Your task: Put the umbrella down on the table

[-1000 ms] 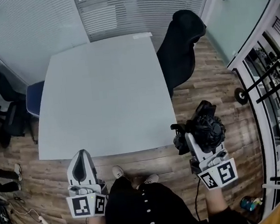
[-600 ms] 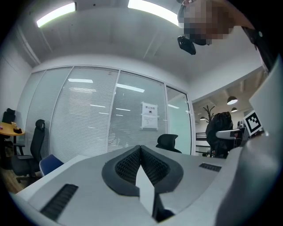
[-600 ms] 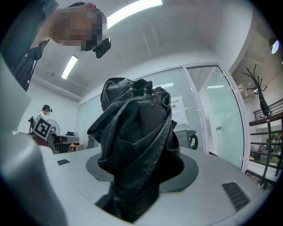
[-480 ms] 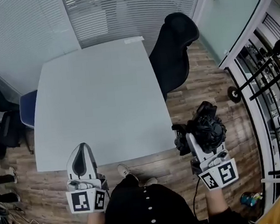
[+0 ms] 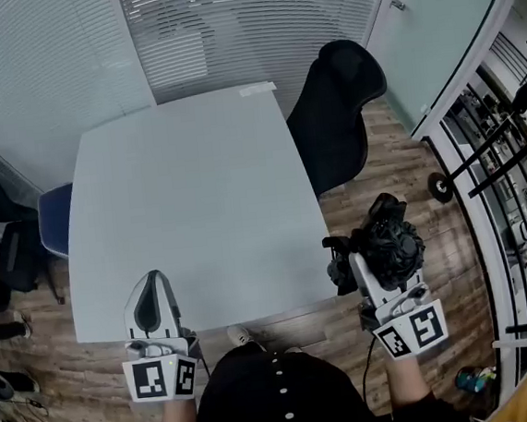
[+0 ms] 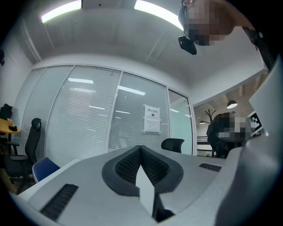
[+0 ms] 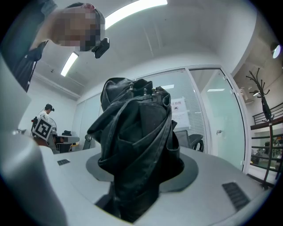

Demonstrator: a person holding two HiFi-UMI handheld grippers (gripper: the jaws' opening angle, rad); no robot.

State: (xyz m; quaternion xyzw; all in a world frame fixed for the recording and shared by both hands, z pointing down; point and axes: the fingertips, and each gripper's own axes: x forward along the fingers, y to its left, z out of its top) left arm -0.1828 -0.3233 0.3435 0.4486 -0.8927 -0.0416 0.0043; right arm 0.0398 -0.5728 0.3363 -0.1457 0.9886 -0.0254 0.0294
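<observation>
Right gripper [image 7: 138, 176] clamped on the folded black umbrella [image 7: 135, 128]; left gripper [image 6: 140, 149] closed on nothing.
The umbrella's bunched fabric bulges up out of the right jaws and past their tips, held in the air over the wooden floor [image 5: 398, 160]. The grey table [image 5: 187, 185] lies ahead and left of these jaws, its near corner just beside them. The left jaws, tips together, show over the table's near edge.

Open tabletop [image 5: 188, 194] ahead, black chair [image 5: 333, 115] at its right edge
</observation>
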